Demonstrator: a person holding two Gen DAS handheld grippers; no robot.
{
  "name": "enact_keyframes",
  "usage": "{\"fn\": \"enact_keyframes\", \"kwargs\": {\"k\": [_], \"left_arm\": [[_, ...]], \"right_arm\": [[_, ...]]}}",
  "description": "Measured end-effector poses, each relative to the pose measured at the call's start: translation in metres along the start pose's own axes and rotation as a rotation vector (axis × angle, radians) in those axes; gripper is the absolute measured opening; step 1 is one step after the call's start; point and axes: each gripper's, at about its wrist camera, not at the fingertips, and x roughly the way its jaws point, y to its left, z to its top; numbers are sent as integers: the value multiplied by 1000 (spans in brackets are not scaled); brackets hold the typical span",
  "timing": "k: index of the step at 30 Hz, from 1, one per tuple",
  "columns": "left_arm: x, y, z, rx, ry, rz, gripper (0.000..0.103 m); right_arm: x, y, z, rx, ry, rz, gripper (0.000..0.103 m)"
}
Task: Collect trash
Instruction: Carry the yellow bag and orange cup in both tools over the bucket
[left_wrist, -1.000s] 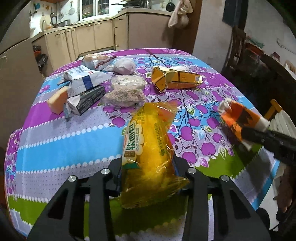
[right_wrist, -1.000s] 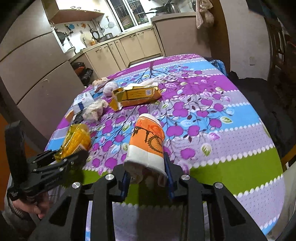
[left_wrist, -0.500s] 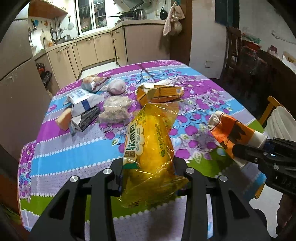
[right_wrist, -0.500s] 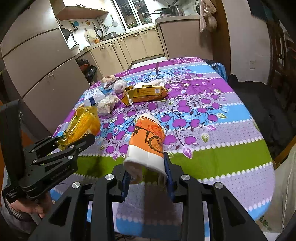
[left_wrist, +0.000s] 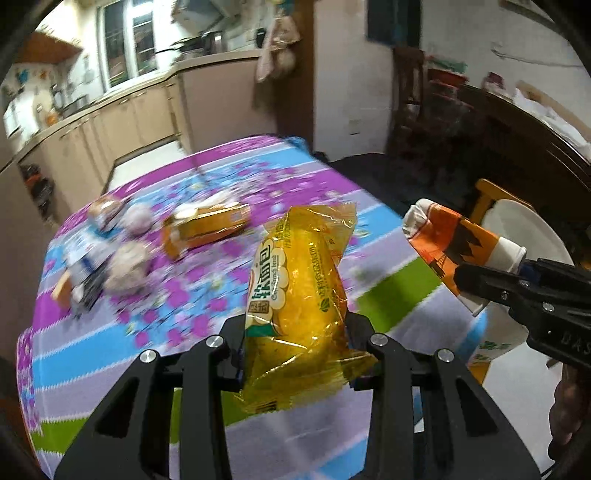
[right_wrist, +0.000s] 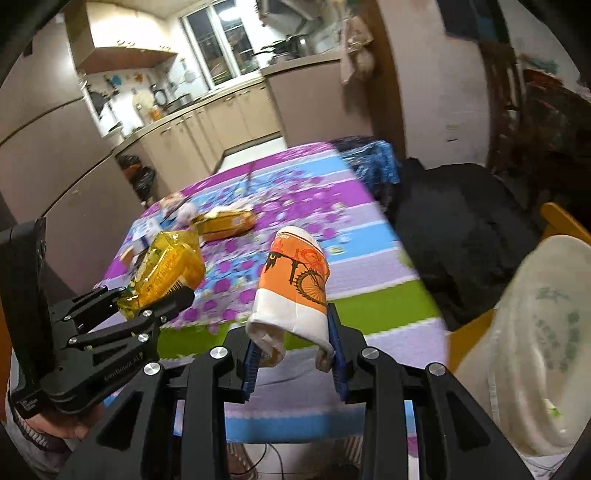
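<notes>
Both claws are raised above the near edge of the worktop (left_wrist: 110, 354) and tilted down toward it: the left claw (left_wrist: 295, 354) is clenched on a yellow bread wrapper (left_wrist: 295, 295), and the right claw (right_wrist: 293, 354) grips a crushed orange paper cup (right_wrist: 295, 291). More trash, among it a flattened yellow carton (left_wrist: 207, 229), lies on the worktop's far side, and a white bag (right_wrist: 535, 332) gapes just off its right edge.
</notes>
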Motion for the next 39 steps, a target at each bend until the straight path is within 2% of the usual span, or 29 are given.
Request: {"fn": "enact_keyframes", "kwargs": {"k": [4, 9, 15, 19, 23, 26, 31, 35, 39], "left_arm": [[7, -29, 20, 43, -7, -57, 35], [6, -78, 49, 146, -51, -113, 35], [7, -139, 75, 244, -77, -208, 35], [13, -180, 83, 321, -69, -267, 35], [24, -216, 91, 388, -40, -330, 35], [36, -236, 96, 431, -2, -382, 35], [52, -262, 104, 492, 62, -427, 35], [63, -278, 102, 542, 105, -417, 35], [72, -292, 97, 582, 141, -397, 35]], "right_arm": [[-21, -27, 4, 34, -35, -37, 33], [-54, -59, 8, 77, -80, -92, 33], [-99, -113, 9, 142, -114, -207, 33], [-134, -157, 9, 180, -123, -318, 33], [-161, -202, 4, 249, -93, -407, 33], [-169, -227, -1, 277, -53, -441, 33], [-171, -258, -11, 315, 27, -462, 33], [-167, -276, -12, 349, 86, -473, 34], [-145, -279, -5, 352, 149, -487, 34]]}}
